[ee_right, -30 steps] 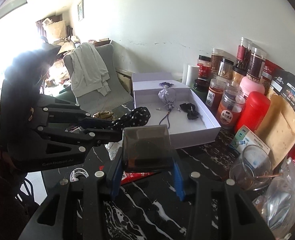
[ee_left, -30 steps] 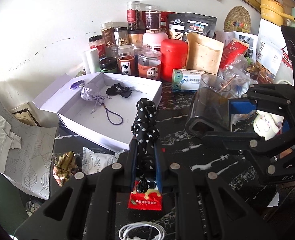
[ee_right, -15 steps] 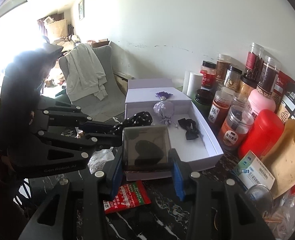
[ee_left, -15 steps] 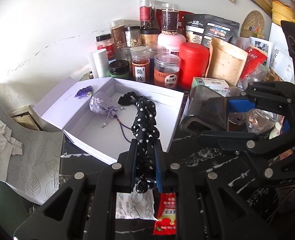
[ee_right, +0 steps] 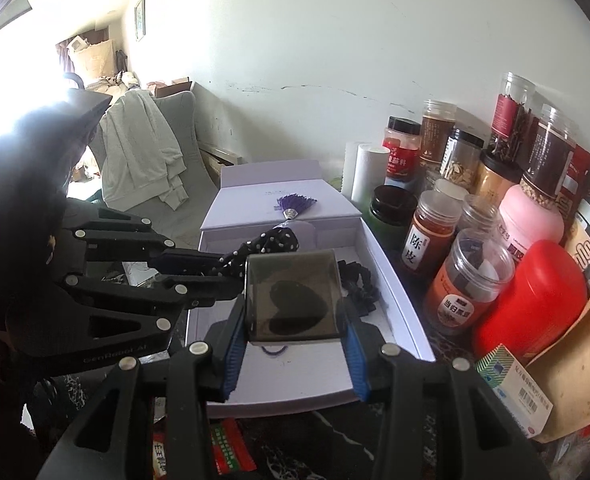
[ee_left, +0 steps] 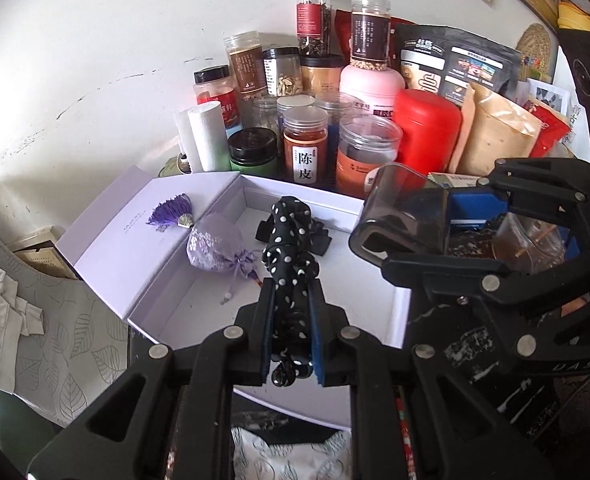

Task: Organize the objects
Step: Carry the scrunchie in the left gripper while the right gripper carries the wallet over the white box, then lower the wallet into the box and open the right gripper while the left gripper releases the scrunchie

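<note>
We see the dark marbled bench (ee_right: 335, 440) crowded along the wall with jars and pouches (ee_left: 375, 120), which hem in the far side of the white box (ee_left: 199, 304). The box lies open, its lid (ee_left: 143, 232) folded out flat toward the chair (ee_right: 183, 120), and its near wall meets the bench edge of our view. Inside, open floor remains toward the near corner; a lilac sachet (ee_left: 215, 248) with a purple tassel (ee_left: 171, 212) sits by the hinge, and a black bow (ee_left: 319, 236) lies at the far wall, partly covered.

Our left claw (ee_left: 291, 320) is clamped tight on a black polka-dot fabric band (ee_left: 291, 256), held above the box interior. Our right claw (ee_right: 293, 320) grips a smoky translucent case (ee_right: 293, 296) by its sides, also over the box, just beside the left claw. A dark heart-like shape shows through the case; we cannot tell what it is.

A red packet (ee_right: 231, 452) on the bench is cut off by the claw frames, and the medicine carton (ee_right: 515, 388) is half hidden at the right.
</note>
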`<control>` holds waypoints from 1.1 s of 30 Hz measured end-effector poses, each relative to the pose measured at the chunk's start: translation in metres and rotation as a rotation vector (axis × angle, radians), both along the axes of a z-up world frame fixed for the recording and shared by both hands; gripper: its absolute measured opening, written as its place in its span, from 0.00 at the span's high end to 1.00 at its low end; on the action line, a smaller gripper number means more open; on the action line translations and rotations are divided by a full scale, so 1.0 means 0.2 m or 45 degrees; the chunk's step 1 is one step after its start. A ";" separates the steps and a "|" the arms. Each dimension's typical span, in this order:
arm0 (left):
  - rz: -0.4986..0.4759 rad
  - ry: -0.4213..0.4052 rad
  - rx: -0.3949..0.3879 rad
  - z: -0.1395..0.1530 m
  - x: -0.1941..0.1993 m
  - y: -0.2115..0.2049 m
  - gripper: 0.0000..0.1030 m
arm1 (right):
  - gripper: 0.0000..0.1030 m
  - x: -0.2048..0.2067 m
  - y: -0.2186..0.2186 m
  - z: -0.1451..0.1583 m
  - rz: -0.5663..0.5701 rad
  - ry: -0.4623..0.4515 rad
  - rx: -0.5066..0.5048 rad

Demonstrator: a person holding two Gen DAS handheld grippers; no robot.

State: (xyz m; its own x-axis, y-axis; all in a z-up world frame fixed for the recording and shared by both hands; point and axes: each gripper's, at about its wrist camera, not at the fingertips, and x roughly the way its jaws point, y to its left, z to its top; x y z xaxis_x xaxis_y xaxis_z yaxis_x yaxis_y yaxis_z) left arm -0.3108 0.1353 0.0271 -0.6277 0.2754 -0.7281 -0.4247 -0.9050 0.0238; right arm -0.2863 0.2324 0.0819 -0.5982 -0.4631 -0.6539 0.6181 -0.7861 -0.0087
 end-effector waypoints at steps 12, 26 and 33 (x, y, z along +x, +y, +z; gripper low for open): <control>0.000 -0.012 -0.040 -0.09 -0.30 -0.01 0.86 | 0.58 -0.25 -0.09 -0.06 -0.047 -0.028 -0.010; -0.035 -0.101 -0.031 -0.25 -0.59 -0.03 0.86 | 0.58 -0.58 -0.10 -0.21 -0.115 -0.128 -0.009; -0.017 -0.171 -0.043 -0.35 -0.68 -0.02 0.86 | 0.58 -0.66 -0.10 -0.32 -0.116 -0.192 0.020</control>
State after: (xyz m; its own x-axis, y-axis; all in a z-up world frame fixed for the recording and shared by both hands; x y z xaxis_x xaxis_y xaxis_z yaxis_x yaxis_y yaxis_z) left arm -0.4470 0.1317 -0.0426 -0.5204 0.2570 -0.8143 -0.4381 -0.8989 -0.0038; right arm -0.4191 0.2120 0.0184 -0.5319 -0.4002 -0.7463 0.5395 -0.8394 0.0657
